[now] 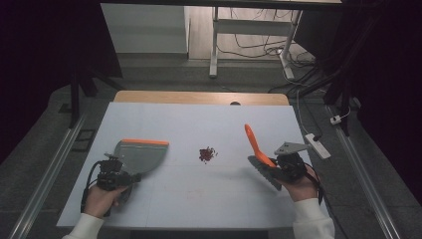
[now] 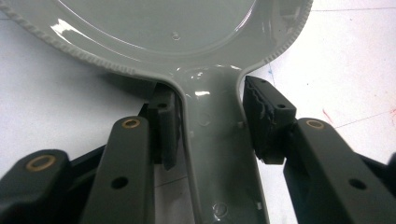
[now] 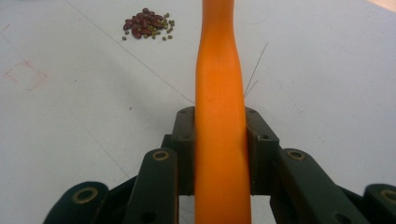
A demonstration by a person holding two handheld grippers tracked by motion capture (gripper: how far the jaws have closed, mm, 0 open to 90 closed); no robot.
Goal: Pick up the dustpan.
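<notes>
A grey dustpan [image 1: 142, 154] with an orange front lip lies flat on the white table top [image 1: 199, 119], left of centre. My left gripper [image 1: 128, 177] is shut on the pan's grey handle [image 2: 215, 140], one pad against each side. To the right, a hand brush with an orange handle [image 1: 255, 142] and grey bristles [image 1: 263, 172] is held tilted up. My right gripper [image 1: 273, 167] is shut on that orange handle [image 3: 219, 93]. Between pan and brush, a small pile of red and green beans [image 1: 207, 154] lies on the table; the right gripper view has the beans [image 3: 147, 23] ahead and to the left.
A white power strip [image 1: 317, 145] lies at the table's right edge. A strip of wooden table [image 1: 199, 97] runs along the far side. Beyond it stand a white desk frame [image 1: 215, 45] and cables on the floor.
</notes>
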